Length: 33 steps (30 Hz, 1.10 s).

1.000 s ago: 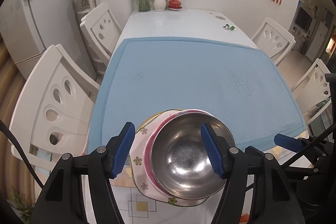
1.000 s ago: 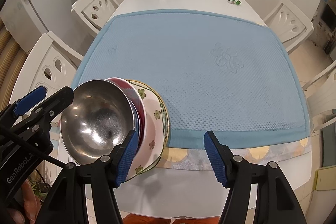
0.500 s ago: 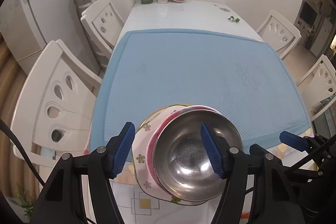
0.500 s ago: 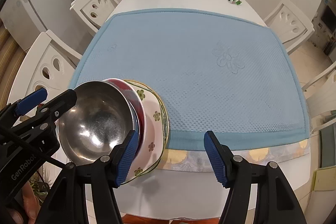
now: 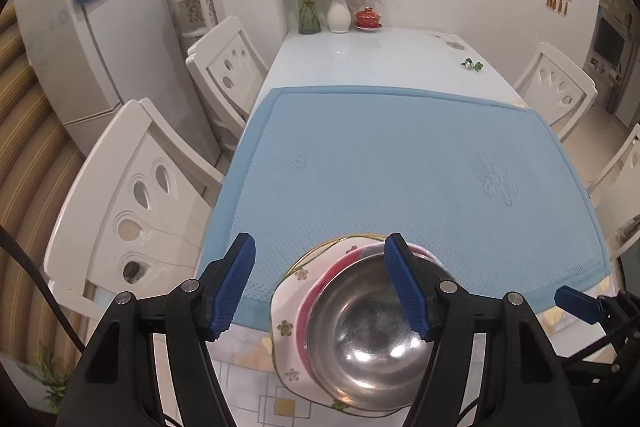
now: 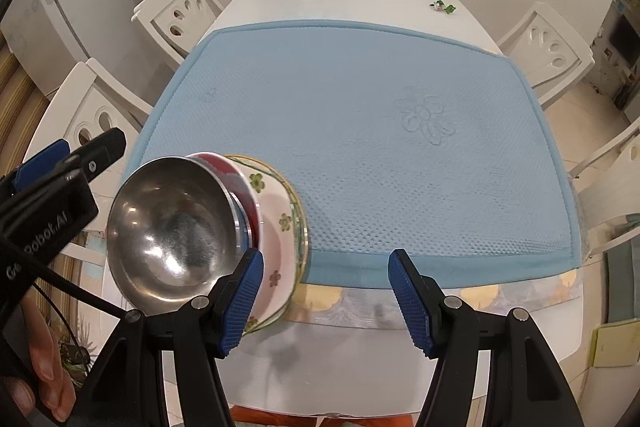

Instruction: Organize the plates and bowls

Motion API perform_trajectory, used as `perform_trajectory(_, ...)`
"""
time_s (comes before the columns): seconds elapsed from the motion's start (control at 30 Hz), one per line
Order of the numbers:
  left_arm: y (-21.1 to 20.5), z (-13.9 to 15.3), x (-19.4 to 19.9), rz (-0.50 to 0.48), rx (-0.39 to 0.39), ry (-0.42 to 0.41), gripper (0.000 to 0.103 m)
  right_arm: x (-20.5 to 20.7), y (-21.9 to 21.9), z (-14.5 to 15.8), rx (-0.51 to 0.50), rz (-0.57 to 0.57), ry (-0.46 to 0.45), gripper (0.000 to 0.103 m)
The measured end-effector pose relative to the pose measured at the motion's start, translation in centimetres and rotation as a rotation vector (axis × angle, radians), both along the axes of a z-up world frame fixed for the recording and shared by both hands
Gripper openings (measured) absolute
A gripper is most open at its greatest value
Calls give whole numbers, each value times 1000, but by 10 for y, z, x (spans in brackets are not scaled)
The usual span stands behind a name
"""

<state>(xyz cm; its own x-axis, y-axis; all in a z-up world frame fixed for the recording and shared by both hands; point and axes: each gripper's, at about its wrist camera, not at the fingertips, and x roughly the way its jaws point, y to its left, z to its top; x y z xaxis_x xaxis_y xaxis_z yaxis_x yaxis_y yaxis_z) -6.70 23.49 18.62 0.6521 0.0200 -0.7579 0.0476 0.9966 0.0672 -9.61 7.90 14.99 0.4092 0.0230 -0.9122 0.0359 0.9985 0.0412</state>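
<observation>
Stack (image 5: 360, 327) sits near-left on desk (image 6: 360, 359); left gripper (image 5: 320, 287) jaws opening, empty; right gripper (image 6: 324, 299) jaws half-open, empty — retreat is best made slowly.

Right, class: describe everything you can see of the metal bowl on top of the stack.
The metal bowl is round, deep and shiny, like polished steel, with bright light spots inside. It is empty and sits upright as the top piece of a stack, nested in a red-rimmed bowl that rests on a white flowered plate. The stack stands at the table's near edge, partly on the blue mat. One finger of the left gripper crosses in front of it; contact cannot be told.
</observation>
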Motion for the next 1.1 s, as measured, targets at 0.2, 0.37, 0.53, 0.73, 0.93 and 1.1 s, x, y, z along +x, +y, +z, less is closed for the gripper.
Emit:
perform_trajectory(0.2,-23,4,0,17,38,9,65,2,-24,4,19,-4,-5,63)
perform_trajectory(0.37,-40,9,1,39,37,20,65,10,-45,8,47,14,-5,63)
perform_trajectory(0.53,-58,12,4,74,61,23,65,15,-65,13,38,44,-11,63)
perform_trajectory(0.73,-91,14,8,52,71,30,65,21,-97,16,50,37,-12,63)
perform_trajectory(0.93,-128,17,10,7,78,35,65,25,-128,17,55,19,-12,63)
perform_trajectory(1.1,-159,19,14,-15,81,27,65,27,-156,17,45,-12,-16,63)
